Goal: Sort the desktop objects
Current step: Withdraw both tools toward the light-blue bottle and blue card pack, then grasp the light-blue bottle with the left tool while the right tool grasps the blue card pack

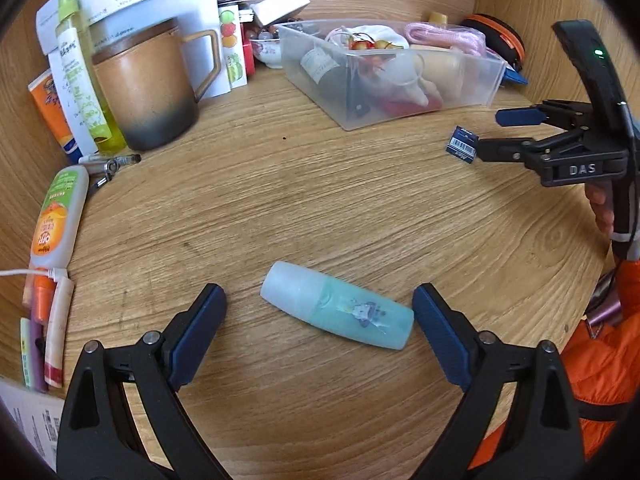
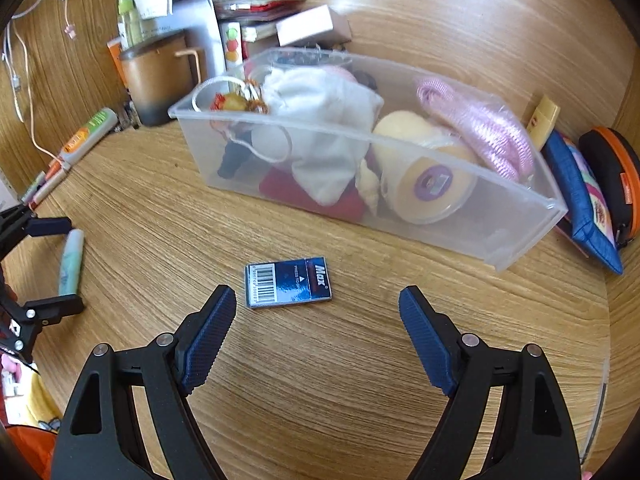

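A pale teal bottle [image 1: 338, 305] lies on its side on the wooden desk, between the open fingers of my left gripper [image 1: 320, 300]; it also shows in the right wrist view [image 2: 71, 262]. A small dark blue box with a barcode [image 2: 289, 282] lies flat just ahead of my open right gripper [image 2: 318, 300]; it also shows in the left wrist view [image 1: 462, 145], beside the right gripper [image 1: 490, 133]. A clear plastic bin [image 2: 520, 216] holding a white pouch, a yellow jar and pink cord stands behind the box; it also shows in the left wrist view [image 1: 400, 100].
A brown mug [image 1: 146, 88], tubes and bottles [image 1: 78, 76], pens and papers crowd the left back corner. An orange-labelled tube [image 1: 56, 216] lies at the left. A blue pouch [image 2: 580, 196] and an orange-rimmed black case [image 2: 616, 176] sit right of the bin. Wooden walls enclose the desk.
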